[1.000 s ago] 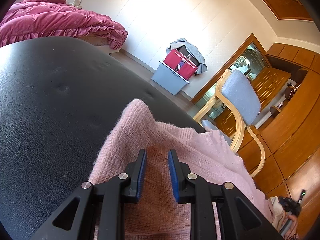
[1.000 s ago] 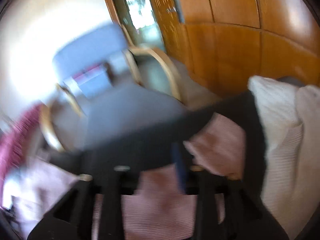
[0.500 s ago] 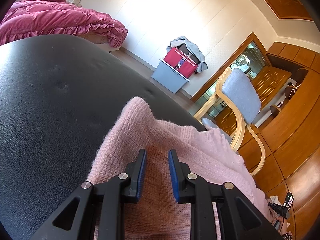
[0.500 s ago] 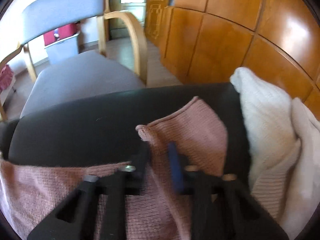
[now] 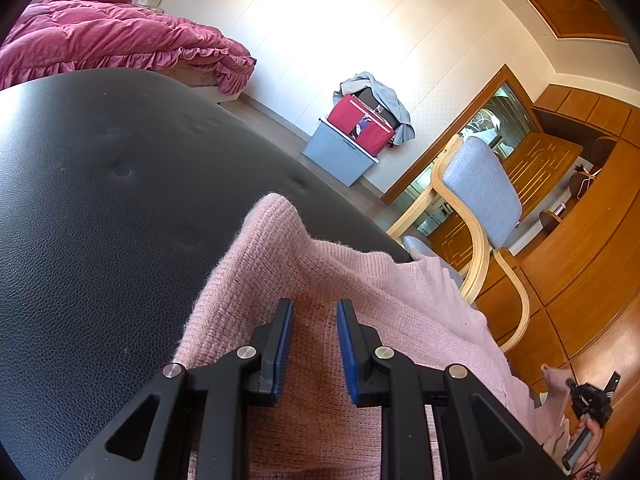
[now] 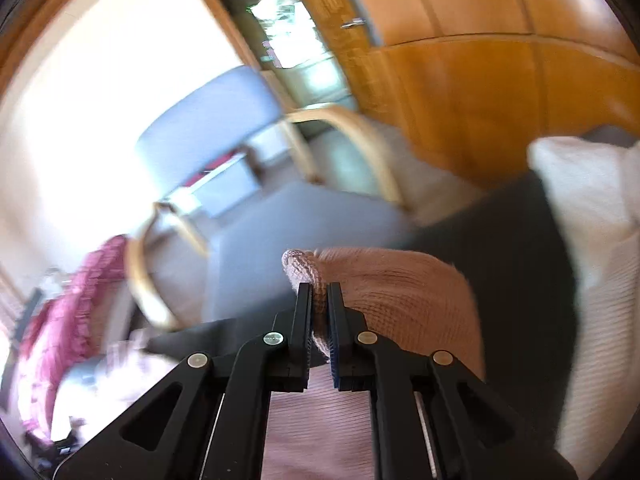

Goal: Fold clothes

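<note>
A pink knitted sweater lies on a black leather surface. My left gripper hovers over it with its blue-padded fingers apart and only flat knit showing beneath the gap. In the right wrist view, my right gripper is shut on a raised fold of the pink sweater, whose rolled edge sticks out past the fingertips. At the lower right of the left wrist view, the other gripper shows by the sweater's far end.
A cream knitted garment is heaped at the right of the black surface. A grey chair with a bent wood frame stands beyond the edge. Wooden cabinets, a grey bin with red bags and a bed surround it.
My right gripper has closed on a fold of the pink sweater and lifted it, swinging quickly. The left gripper has stayed in place over the sweater.
</note>
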### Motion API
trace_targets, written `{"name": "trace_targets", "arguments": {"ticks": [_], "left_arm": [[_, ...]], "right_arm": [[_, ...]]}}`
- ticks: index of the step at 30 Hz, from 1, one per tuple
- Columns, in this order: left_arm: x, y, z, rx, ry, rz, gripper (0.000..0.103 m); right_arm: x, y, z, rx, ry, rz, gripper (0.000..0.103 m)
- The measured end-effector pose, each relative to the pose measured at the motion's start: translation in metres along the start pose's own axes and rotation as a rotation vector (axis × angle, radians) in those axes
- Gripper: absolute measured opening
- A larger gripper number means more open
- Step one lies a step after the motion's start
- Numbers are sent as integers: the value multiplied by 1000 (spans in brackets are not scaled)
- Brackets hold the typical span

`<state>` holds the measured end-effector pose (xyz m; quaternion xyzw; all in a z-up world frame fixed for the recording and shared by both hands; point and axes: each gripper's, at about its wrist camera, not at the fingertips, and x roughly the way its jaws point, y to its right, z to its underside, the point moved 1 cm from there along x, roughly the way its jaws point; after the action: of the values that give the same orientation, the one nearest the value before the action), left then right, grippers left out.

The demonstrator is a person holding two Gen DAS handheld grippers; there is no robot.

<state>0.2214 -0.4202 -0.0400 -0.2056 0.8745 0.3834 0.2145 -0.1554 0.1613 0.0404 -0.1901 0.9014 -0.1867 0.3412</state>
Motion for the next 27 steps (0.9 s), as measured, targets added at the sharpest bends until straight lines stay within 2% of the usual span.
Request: {"name": "trace_targets", "arguments": {"ticks": [6,14,18,27], "left_arm": [[0,0,0,-4,3,5,21],[0,0,0,-7,4,14,21],[0,0,1,-9,5,20,21],[0,-1,1,-12,3,34,21]], "right_arm": [[6,-77,28,-16,-78,-204,8],[20,-192,81,-112,-187,-415,8],[31,-236,113,-159,-254,-475,8],[65,-292,179,-233,-391,-523,7]]}}
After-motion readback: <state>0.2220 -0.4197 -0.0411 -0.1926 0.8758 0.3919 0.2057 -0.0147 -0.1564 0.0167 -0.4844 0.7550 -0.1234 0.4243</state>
